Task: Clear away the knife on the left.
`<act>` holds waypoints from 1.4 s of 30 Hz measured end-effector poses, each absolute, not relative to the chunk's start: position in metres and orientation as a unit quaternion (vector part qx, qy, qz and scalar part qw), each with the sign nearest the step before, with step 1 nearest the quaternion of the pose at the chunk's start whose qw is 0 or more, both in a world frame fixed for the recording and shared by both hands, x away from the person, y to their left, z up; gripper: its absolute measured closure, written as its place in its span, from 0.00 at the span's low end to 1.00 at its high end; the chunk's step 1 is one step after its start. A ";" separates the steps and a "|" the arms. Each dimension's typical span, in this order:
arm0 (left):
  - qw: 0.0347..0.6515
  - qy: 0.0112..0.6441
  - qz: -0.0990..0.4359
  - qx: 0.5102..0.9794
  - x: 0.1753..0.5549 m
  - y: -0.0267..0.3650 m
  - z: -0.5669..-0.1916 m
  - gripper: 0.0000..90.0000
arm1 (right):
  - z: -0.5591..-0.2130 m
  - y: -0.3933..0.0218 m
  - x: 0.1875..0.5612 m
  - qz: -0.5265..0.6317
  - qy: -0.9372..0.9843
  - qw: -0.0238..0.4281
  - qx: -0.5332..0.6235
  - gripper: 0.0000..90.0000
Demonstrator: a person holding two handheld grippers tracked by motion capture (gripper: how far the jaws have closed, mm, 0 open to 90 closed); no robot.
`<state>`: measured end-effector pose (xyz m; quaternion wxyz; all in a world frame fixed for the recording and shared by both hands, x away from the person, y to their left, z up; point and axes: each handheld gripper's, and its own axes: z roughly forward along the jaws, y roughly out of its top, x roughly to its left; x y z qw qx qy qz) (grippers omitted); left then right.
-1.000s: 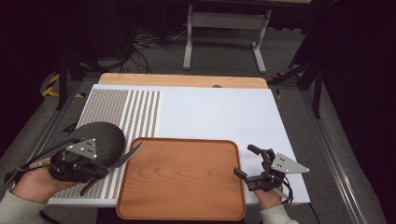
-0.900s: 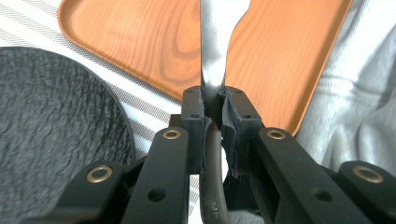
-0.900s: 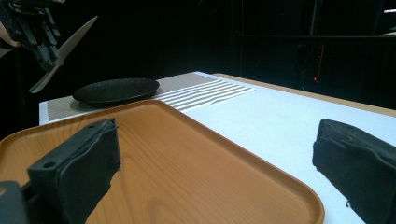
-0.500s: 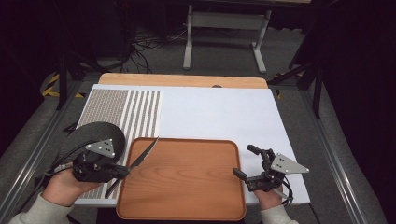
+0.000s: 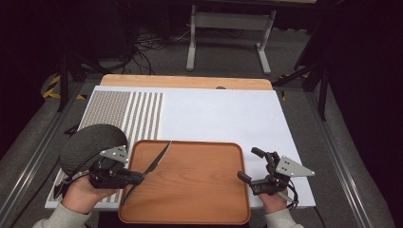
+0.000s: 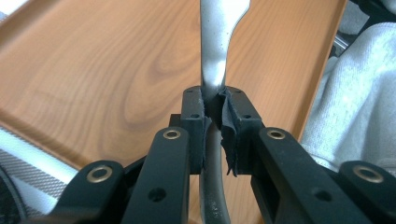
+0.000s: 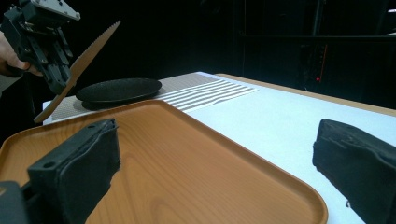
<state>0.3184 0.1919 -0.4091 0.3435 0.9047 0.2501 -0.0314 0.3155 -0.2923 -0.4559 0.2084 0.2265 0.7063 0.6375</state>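
High view: left gripper clamped on a table knife, held above the left edge of the wooden tray, blade pointing up and away toward the tray's far rim. Black plate just beside, on the white mat. Right gripper resting off the tray's right edge, jaws apart, holding nothing.

Left gripper view: pads pinched on the knife at its neck, tray grain below.

Right gripper view: knife tilted in the air, serrated edge up, clear of the tray; plate behind it.

Judged step: carrying the knife over for laying down in the tray. Next: lowering until flat on the wood, then parting the jaws.
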 end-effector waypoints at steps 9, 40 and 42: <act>0.329 0.253 -0.031 0.909 0.319 0.183 -0.416 0.89 | -0.456 -0.291 0.315 0.636 0.708 0.208 0.224 0.02; 0.263 0.272 -0.038 0.925 0.319 0.157 -0.435 0.89 | -0.457 -0.292 0.316 0.638 0.706 0.206 0.228 0.02; 0.260 0.275 -0.040 0.925 0.318 0.156 -0.436 0.89 | -0.457 -0.292 0.316 0.638 0.706 0.206 0.228 0.02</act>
